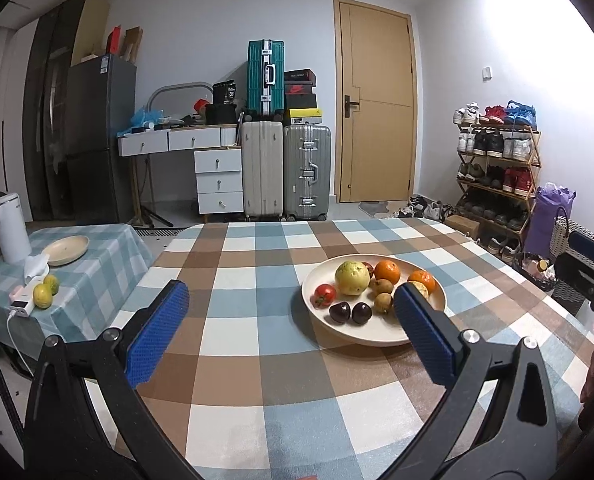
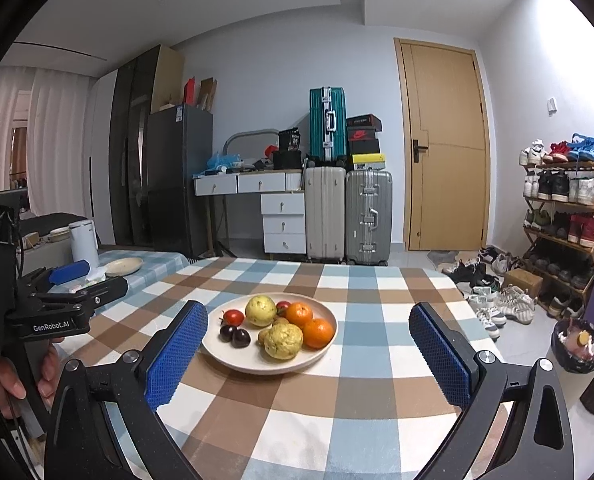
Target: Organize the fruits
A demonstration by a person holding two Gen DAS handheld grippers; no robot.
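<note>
A cream plate [image 1: 361,334] [image 2: 269,365] sits mid-table on the checked cloth. It holds a yellow-green guava [image 1: 351,278] [image 2: 260,311], a second guava [image 2: 284,341], two oranges [image 1: 387,272] [image 2: 317,333], a tomato [image 1: 324,294] [image 2: 233,317], two dark plums [image 1: 339,313] [image 2: 241,337] and small brown fruits [image 1: 384,303]. My left gripper [image 1: 293,300] is open and empty, short of the plate, its right finger overlapping the plate's near-right rim in view. My right gripper [image 2: 308,314] is open and empty too, hovering in front of the plate.
A low side table at the left carries an empty cream plate [image 1: 66,250] [image 2: 123,266], two green-yellow citrus fruits [image 1: 43,295], a white kettle [image 1: 11,228] and a charger. Suitcases, drawers and a door stand behind; a shoe rack [image 2: 565,216] and a bin [image 2: 577,346] are on the right.
</note>
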